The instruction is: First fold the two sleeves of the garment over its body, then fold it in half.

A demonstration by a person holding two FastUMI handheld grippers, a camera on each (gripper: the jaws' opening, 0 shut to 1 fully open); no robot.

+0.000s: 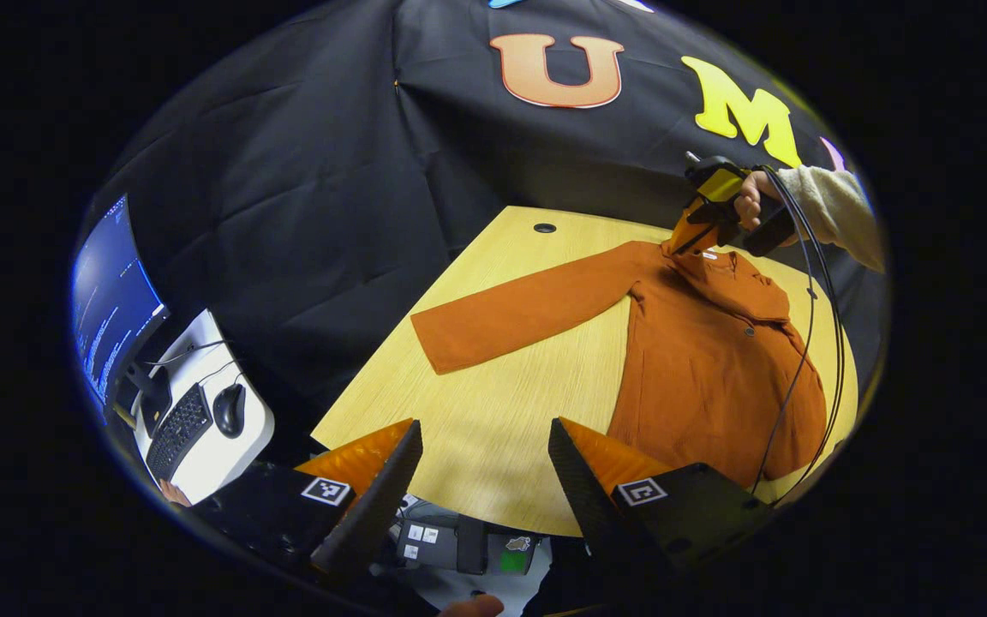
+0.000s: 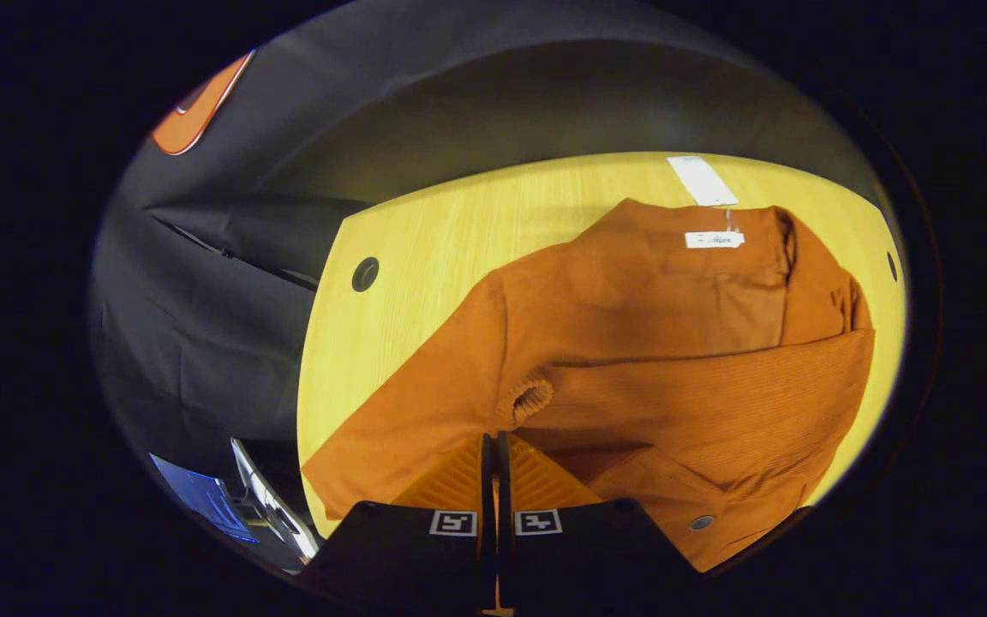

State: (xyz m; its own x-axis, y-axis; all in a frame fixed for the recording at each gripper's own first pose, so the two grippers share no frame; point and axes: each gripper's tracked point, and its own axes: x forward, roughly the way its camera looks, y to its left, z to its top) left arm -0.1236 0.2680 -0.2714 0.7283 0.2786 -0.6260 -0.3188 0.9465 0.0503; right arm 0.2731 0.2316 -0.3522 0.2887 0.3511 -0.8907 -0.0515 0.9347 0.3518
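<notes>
Black cloth walls close in a booth around a pale yellow wooden table [image 1: 493, 403]. At the far left of the left gripper view, a white side desk carries a lit monitor [image 1: 112, 300], a black keyboard [image 1: 178, 424] and a black mouse [image 1: 229, 410]. Moving right, a rust-orange long-sleeved buttoned garment [image 1: 708, 377] lies flat on the table. One sleeve [image 1: 519, 313] stretches out unfolded toward the left, its long axis running from the cuff near the table's middle up to the shoulder. The body of the garment lies to the right.

The left tongs [image 1: 481, 463] hover low at the near table edge with the fingers spread wide and nothing between them. The outstretched sleeve lies ahead of them and slightly left, so, by judgement, these tongs are the nearer ones for folding it over the body.

At the upper right, a hand in a cream sleeve [image 1: 755, 201] holds the right tongs [image 1: 682, 244] down at the garment's collar. In the right gripper view, those tongs [image 2: 493, 463] appear pressed together with the tips down on orange cloth. A ribbed cuff [image 2: 532, 398] lies just ahead of them on the garment's chest, which suggests that the other sleeve is already folded over.

Whether cloth is actually pinched between the closed fingers is hard to make out. The garment's hem is cut off at the right edge.
</notes>
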